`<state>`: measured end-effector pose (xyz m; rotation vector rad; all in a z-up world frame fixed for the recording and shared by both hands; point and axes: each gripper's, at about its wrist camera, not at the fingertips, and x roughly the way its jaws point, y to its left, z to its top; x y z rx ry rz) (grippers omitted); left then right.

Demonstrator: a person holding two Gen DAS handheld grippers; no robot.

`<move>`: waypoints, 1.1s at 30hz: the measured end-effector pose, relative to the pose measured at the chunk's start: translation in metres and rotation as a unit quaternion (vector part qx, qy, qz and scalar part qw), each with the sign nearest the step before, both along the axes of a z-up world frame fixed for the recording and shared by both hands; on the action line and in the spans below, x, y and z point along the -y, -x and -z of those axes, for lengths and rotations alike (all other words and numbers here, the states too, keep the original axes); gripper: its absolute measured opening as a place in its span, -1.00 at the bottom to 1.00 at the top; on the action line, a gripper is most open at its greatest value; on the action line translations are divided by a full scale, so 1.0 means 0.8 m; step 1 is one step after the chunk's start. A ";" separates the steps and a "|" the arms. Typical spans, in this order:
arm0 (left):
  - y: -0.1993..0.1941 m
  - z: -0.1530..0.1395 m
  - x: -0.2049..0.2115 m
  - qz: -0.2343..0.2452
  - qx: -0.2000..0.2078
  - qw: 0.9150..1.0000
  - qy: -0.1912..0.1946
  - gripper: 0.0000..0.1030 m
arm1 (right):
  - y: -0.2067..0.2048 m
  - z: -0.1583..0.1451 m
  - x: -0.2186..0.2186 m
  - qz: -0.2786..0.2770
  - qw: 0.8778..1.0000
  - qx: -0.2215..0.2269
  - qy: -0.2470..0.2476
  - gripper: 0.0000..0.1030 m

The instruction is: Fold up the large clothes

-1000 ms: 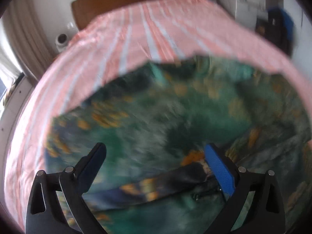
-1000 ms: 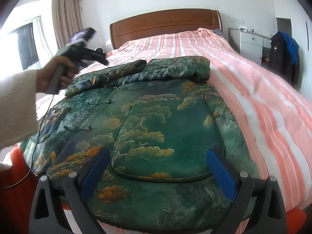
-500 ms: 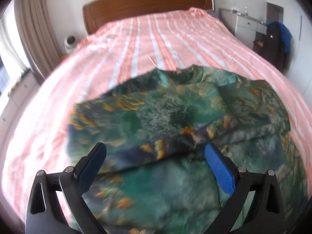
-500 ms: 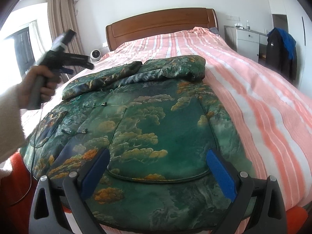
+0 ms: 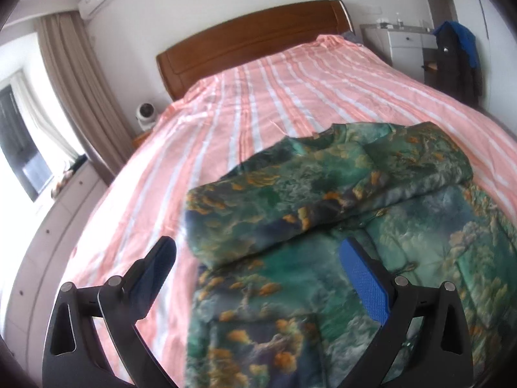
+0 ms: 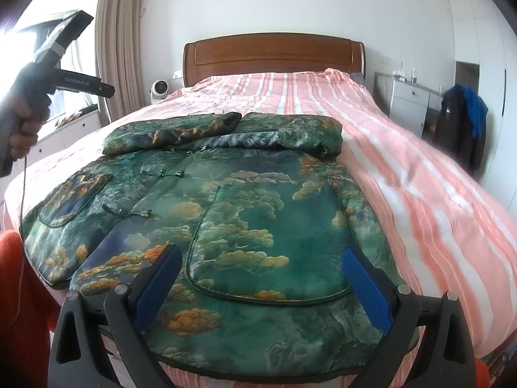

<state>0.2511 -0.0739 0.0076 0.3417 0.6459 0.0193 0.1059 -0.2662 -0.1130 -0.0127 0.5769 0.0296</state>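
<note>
Left wrist: left tool (image 5: 258,274) released, empty, above green jacket (image 5: 339,226) at the bed (image 5: 258,97) foot edge, sleeve folded across its chest. Right wrist: right tool (image 6: 261,284) released, empty, over jacket hem (image 6: 258,291); left tool held up by bed's left edge.

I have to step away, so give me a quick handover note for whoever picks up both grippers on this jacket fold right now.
Left gripper: open, empty, raised off the bed's left side.
Right gripper: open, empty, above the hem.
Green jacket: front up on the striped bed, hem toward you.
Done: both sleeves folded across the chest near the collar.
Left: fold the body, hem toward collar, then smooth.
</note>
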 end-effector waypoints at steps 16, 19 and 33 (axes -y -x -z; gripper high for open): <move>0.100 -0.065 -0.258 -0.185 0.029 0.952 -0.240 0.99 | 0.022 -0.018 0.019 0.024 0.999 0.022 -0.009 0.91; 0.118 -0.078 -0.317 -0.225 0.023 0.917 -0.328 0.99 | 0.014 -0.018 0.024 0.033 0.999 0.020 -0.018 0.91; 0.128 0.162 -0.224 -0.061 -0.120 0.977 0.165 0.99 | 0.014 -0.041 0.059 0.048 0.998 -0.019 -0.024 0.91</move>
